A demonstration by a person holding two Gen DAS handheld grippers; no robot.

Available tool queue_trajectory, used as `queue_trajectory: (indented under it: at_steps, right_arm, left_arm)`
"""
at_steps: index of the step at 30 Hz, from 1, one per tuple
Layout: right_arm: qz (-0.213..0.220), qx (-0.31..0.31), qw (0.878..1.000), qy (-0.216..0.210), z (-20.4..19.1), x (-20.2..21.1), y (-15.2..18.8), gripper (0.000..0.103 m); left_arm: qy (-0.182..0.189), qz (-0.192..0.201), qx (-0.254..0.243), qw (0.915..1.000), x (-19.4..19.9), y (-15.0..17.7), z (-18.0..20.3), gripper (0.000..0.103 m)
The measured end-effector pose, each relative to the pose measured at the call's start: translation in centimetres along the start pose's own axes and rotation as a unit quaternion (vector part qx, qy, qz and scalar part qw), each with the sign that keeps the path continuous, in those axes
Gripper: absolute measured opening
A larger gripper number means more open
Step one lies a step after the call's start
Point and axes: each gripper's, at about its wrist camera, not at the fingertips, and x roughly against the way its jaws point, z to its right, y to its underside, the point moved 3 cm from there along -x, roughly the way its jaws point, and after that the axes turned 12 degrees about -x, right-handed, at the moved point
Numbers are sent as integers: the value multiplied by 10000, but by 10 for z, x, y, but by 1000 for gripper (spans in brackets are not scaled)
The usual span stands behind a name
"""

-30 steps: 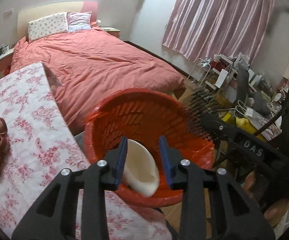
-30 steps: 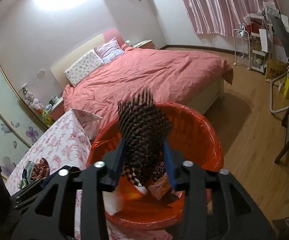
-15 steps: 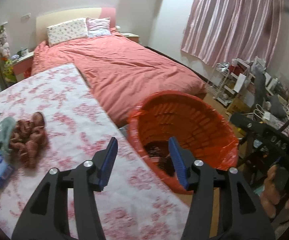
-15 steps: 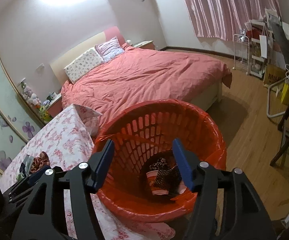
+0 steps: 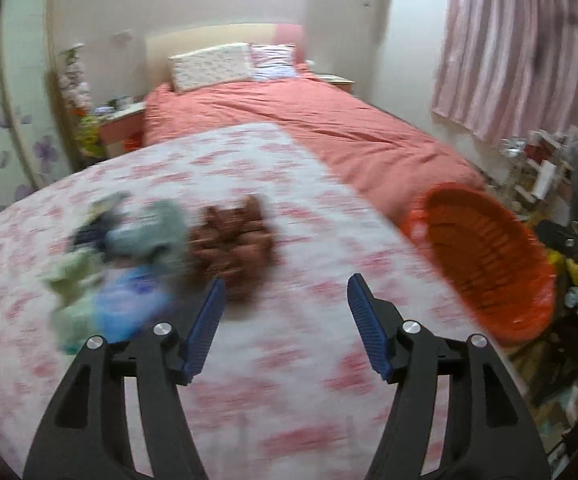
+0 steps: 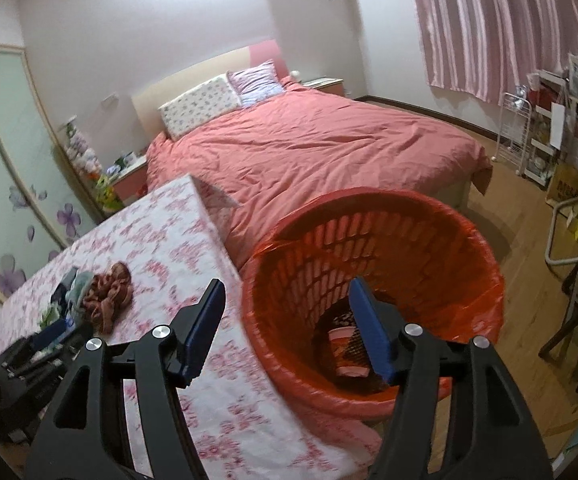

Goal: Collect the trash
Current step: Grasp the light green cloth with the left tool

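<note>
Bedroom scene, blurred in the left view. Floral pink-and-white tablecloth-covered table (image 5: 289,208) now fills the left view, where a second ago sat the orange plastic slatted trash basket (image 6: 373,280), seen here off to the right. Left gripper (image 5: 283,312): jaws opening, nothing between, white cup gone. Right gripper (image 6: 287,314): jaws apart, empty above the basket, dark spiky brush released. Remaining on the table: brown crumpled bundle (image 5: 233,240), beside blue-grey wrappers (image 5: 137,248).
</note>
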Motion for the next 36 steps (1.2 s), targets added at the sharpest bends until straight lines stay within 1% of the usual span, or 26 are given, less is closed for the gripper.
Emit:
queue_trajectory:
  at_steps: [2, 4, 6, 8, 9, 12, 13, 15, 18, 21, 23, 25, 26, 27, 28, 30, 32, 34, 36]
  right_arm:
    - [-82, 76, 9999, -30, -8, -3, 6, 65]
    - [-180, 153, 9997, -60, -15, -7, 12, 65]
    - [-272, 264, 9993, -79, -25, -9, 21, 65]
    - [-348, 395, 9986, -88, -34, -12, 28, 65]
    - [-373, 446, 9983, -93, -38, -13, 31, 65]
    - [-460, 601, 9971, -125, -50, -16, 38, 65]
    - [-490, 644, 9966, -139, -54, -17, 39, 65]
    - [-537, 730, 9958, -161, -61, -19, 44, 65]
    - [-608, 828, 9946, -174, -70, -22, 50, 65]
    - [-678, 909, 9934, -187, -80, -26, 56, 65]
    - [-715, 980, 9924, -197, -85, -29, 60, 65]
    - [-754, 1030, 9916, -208, -90, -31, 62, 65]
    - [-778, 1053, 9912, -211, -92, -32, 64, 65]
    - [-802, 1075, 9907, -221, -95, -33, 66, 65]
    - [-820, 1096, 9903, -229, -97, -34, 67, 65]
    - [-852, 1145, 9895, -246, -101, -35, 71, 65]
    - [-882, 1187, 9887, -260, -104, -37, 74, 65]
    - [-910, 1223, 9879, -275, -108, -37, 77, 65]
    - [-930, 1270, 9871, -310, -113, -38, 79, 65]
  left_arm:
    - [-335, -53, 144, 9993, 5, 15, -33, 66]
    - [-565, -142, 317, 9978, 6, 26, -58, 67]
    - [-766, -251, 621, 9948, 5, 39, -93, 67]
    - [-851, -319, 880, 9920, 3, 48, -118, 68]
    - [-858, -364, 1036, 9902, 1, 52, -131, 68]
    - [-829, -438, 1309, 9870, -6, 59, -151, 68]
    - [-742, -451, 1430, 9859, -9, 60, -157, 68]
    - [-633, -457, 1533, 9851, -13, 60, -161, 68]
    - [-632, -521, 1522, 9850, -22, 59, -162, 67]
    - [-545, -637, 1547, 9844, -33, 61, -166, 59]
    - [-482, -599, 1599, 9841, -33, 62, -168, 52]
    - [-410, -572, 1631, 9841, -32, 62, -170, 37]
    - [-354, -542, 1681, 9836, -31, 63, -172, 33]
    - [-356, -548, 1728, 9828, -31, 63, -174, 22]
    - [-417, -599, 1764, 9816, -32, 65, -177, 19]
    - [-444, -634, 1809, 9805, -33, 67, -180, 20]
    - [-522, -651, 1741, 9812, -35, 69, -180, 20]
    - [-625, -664, 1631, 9824, -34, 69, -179, 13]
    - [-619, -616, 1627, 9828, -29, 71, -181, 10]
